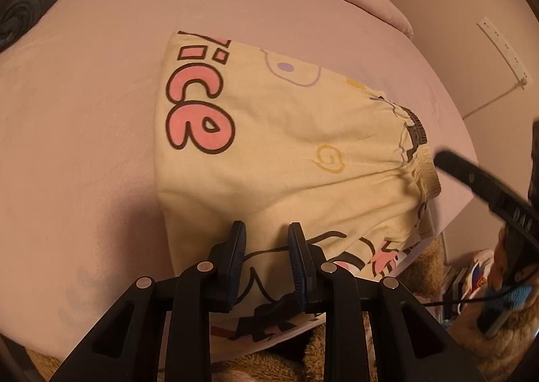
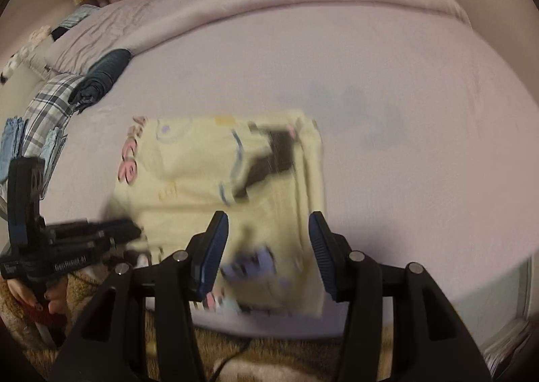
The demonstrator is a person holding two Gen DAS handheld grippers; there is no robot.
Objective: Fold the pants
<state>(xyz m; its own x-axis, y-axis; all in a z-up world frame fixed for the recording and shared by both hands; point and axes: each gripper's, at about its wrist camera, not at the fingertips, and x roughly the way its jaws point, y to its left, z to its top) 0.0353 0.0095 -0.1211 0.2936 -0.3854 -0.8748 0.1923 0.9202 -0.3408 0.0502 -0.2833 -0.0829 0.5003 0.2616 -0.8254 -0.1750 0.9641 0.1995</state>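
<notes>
- The left claw (image 1: 266,240) was down low at the near edge of the pants (image 1: 286,146). Its two fingers stood a little apart, with yellow cloth showing between them. They did not look squeezed onto the cloth, so I took it as let go.
- The right claw (image 2: 267,237) hung above the near part of the pants, and its fingers were spread wide. It held nothing. This picture was blurry.
- The pants lay on the pink bed (image 1: 84,129), close to the near edge. They were yellow with pink letters and cartoon drawings. They already looked folded into a short, thick shape, with the stretchy waistband (image 1: 416,133) on the right side.
- I think the job was nearly done. To do this step well, each claw should come away gently so the top layer does not drag or flip open. If one more fold was wanted, both claws should pinch all the layers at an edge together and lay them down flat.
- A dark rolled cloth (image 2: 101,79) and a checked cloth (image 2: 50,106) sat far off to the left, well apart from the pants. A white power strip (image 1: 505,52) was on the wall.
- Nothing lay on the pants. The bed's near edge was close, so the pants could slip off if pulled that way.
</notes>
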